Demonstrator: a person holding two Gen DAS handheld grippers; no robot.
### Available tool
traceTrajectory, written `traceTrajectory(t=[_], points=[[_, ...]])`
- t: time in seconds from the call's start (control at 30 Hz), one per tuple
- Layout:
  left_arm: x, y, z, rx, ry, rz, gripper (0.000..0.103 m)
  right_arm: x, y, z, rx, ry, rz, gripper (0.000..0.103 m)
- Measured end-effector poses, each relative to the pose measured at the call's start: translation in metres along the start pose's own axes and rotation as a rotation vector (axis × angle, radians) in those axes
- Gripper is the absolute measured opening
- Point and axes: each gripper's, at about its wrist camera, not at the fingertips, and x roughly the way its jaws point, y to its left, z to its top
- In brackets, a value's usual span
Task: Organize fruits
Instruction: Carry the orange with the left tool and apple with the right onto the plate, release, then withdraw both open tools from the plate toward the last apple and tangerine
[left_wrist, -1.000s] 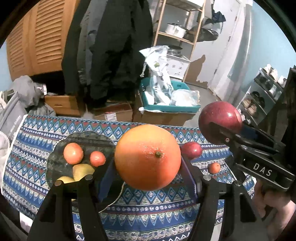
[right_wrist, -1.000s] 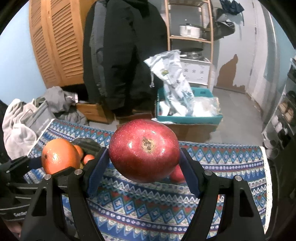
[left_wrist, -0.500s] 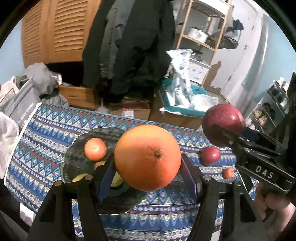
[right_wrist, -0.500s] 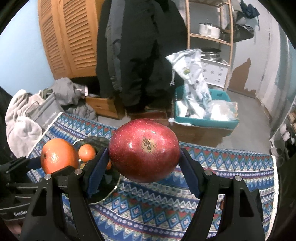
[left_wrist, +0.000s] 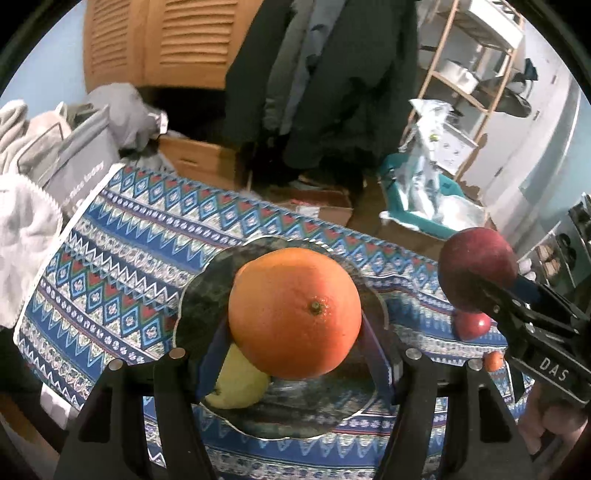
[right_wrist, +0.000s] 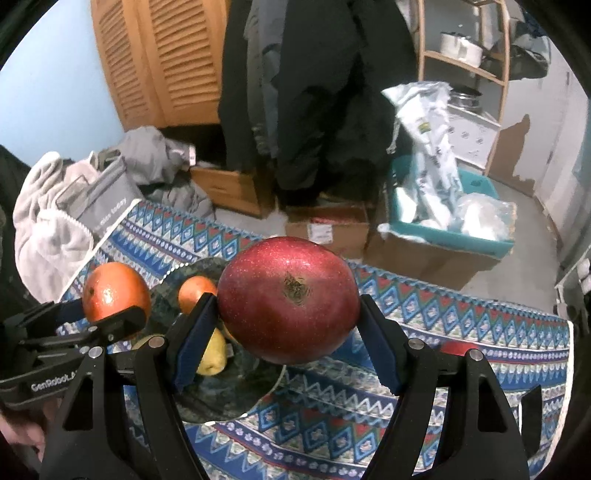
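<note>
Closest to the left wrist camera, the left tongs (left_wrist: 294, 338) are clamped on a big orange (left_wrist: 294, 314), with the blue pads pressing on both its sides. The orange hangs above a dark plate (left_wrist: 207, 295) which lies on the table (left_wrist: 122, 258) with a blue patterned cloth. On the plate, at about 7 o'clock from the orange, lies a yellow pear (left_wrist: 236, 387). In the right wrist view a small orange fruit (right_wrist: 195, 291) also sits on this plate, at 12 o'clock from the pear.

At 3 o'clock in the left view, the right tongs (left_wrist: 480, 280) are clamped on a dark red pomegranate (left_wrist: 476, 266), held in the air over the table. Below it, a red apple (left_wrist: 472, 325) rests on the cloth, and just beside that, at 5 o'clock, a very small orange fruit (left_wrist: 494, 360).

Beyond the far edge of the table, at 12 o'clock, stand cardboard boxes (right_wrist: 325, 229) and a teal bin (right_wrist: 476, 236) with plastic bags. Dark coats (right_wrist: 321, 92) hang behind them, and a wooden shelf (right_wrist: 476, 70) is at 1 o'clock.
</note>
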Motion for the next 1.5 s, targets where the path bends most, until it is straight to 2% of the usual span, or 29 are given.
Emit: traceTrajectory(t=[0.43,0.87,0.97,1.1,1.17,1.5], points=[[0.038,0.036,-0.009,-0.066,0.089,0.028,0.068,0.06,0.027,-0.019,-0.037,0.142,0.029,0.076],[0.06,0.045,-0.012,-0.088,0.166,0.039,0.069,0.087,0.03,-0.03,-0.04,0.225,0.054,0.077],[0.066,0.047,-0.014,-0.109,0.191,0.028,0.068,0.084,0.028,-0.028,-0.026,0.202,0.079,0.073],[0.063,0.048,-0.013,-0.134,0.16,0.003,0.073,0.078,0.025,-0.02,-0.022,0.183,0.073,0.073],[0.062,0.045,-0.013,-0.124,0.152,0.012,0.079,0.076,0.021,-0.019,0.001,0.178,0.078,0.073],[0.046,0.027,-0.013,-0.054,0.115,0.049,0.082,0.056,0.012,-0.016,0.001,0.136,0.028,0.073]])
